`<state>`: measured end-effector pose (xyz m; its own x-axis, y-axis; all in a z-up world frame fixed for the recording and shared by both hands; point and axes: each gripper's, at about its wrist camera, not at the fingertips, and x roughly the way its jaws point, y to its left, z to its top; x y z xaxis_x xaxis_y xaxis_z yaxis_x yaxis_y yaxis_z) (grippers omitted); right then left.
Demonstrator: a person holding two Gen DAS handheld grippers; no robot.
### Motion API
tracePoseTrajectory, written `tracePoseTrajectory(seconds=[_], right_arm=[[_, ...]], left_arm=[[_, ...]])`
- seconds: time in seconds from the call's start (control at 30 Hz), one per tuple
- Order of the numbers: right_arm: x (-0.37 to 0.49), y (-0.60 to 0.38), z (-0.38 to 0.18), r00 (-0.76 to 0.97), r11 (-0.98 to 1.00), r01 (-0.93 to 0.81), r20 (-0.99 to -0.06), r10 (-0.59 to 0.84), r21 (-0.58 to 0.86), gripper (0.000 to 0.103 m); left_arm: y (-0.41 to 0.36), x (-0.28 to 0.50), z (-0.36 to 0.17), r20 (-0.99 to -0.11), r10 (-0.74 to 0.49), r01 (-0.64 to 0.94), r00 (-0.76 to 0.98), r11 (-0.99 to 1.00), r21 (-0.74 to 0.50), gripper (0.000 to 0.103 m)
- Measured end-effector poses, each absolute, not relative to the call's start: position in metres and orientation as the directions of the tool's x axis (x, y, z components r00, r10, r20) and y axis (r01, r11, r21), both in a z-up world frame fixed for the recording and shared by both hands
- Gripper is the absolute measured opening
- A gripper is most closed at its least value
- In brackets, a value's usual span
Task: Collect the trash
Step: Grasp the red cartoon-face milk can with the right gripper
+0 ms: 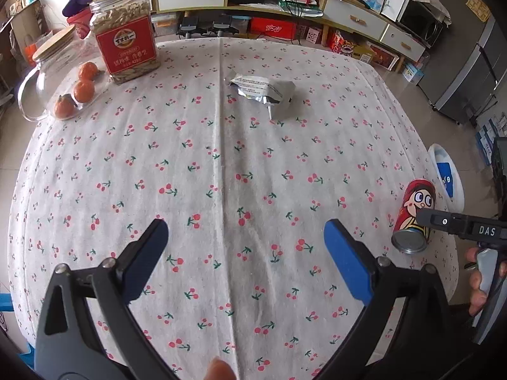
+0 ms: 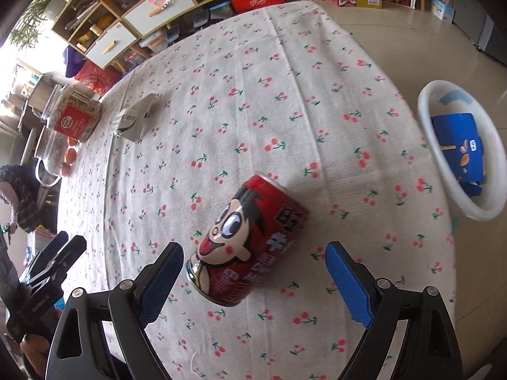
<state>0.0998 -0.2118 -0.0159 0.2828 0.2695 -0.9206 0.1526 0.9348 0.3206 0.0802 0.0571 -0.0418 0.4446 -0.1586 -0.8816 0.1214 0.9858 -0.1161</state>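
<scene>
Now my right gripper (image 2: 253, 280) hangs over the red can (image 2: 245, 243) with its jaws spread wide and nothing between the pads; the can lies on its side on the tabletop (image 2: 285, 95) near the right edge, its base end toward me and roughly midway between my blue fingers (image 2: 347, 285). My left gripper (image 1: 245, 255) is just as wide and empty, over bare cloth toward the near edge.

The other piece of trash, a crumpled foil wrapper (image 1: 261, 90), sits toward the far edge of the tabletop, well apart from both grippers. The white bin (image 2: 443, 145) stands off the right edge, below table level, with a blue packet (image 2: 459, 145) already inside.

To take the can well, I judge I should come straight down so the pads meet its curved sides squarely across the middle of the body, not near the rims. A can lying down may roll, and a thin one may dent, so I would close gently and evenly. Then lift clear of the cloth before swinging toward the bin, which is close on that side. The seed jar (image 1: 125, 36) and oranges (image 1: 84, 90) at the far left corner stay put.
</scene>
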Motion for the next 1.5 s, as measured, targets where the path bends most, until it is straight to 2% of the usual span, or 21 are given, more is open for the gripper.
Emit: tracePoseTrajectory(seconds=[0.13, 0.2, 0.27, 0.37, 0.57, 0.83, 1.23, 1.5], right_arm=[[0.105, -0.205, -0.023, 0.268, 0.932, 0.165, -0.924, 0.272, 0.323, 0.092], [0.108, -0.203, -0.027, 0.262, 0.93, 0.177, -0.926, 0.272, 0.323, 0.087], [0.11, -0.201, -0.032, 0.249, 0.931, 0.184, -0.931, 0.266, 0.316, 0.072], [0.112, -0.198, -0.034, 0.237, 0.929, 0.171, -0.929, 0.284, 0.328, 0.065], [0.117, -0.187, -0.023, 0.289, 0.961, 0.11, -0.934, 0.212, 0.252, 0.058], [0.131, -0.209, -0.013, 0.357, 0.981, 0.111, -0.928, 0.112, 0.161, 0.056], [0.152, -0.24, -0.03, 0.302, 0.94, 0.141, -0.918, 0.258, 0.311, 0.056], [0.17, -0.247, -0.034, 0.286, 0.924, 0.137, -0.908, 0.307, 0.356, 0.056]], left_arm=[[0.061, 0.081, -0.042, -0.884, -0.171, 0.108, 0.436, 0.985, -0.138, 0.098], [0.062, 0.081, -0.042, -0.883, -0.17, 0.108, 0.438, 0.985, -0.136, 0.098], [0.064, 0.081, -0.041, -0.883, -0.168, 0.105, 0.439, 0.985, -0.136, 0.098], [0.068, 0.081, -0.042, -0.884, -0.167, 0.099, 0.436, 0.986, -0.138, 0.098], [0.074, 0.084, -0.041, -0.879, -0.164, 0.085, 0.448, 0.986, -0.141, 0.098], [0.066, 0.106, -0.043, -0.851, -0.153, 0.096, 0.502, 0.988, -0.121, 0.098], [0.032, 0.177, -0.056, -0.838, -0.187, 0.111, 0.513, 0.982, -0.151, 0.098], [-0.005, 0.221, -0.067, -0.842, -0.086, 0.159, 0.533, 0.987, -0.001, 0.098]])
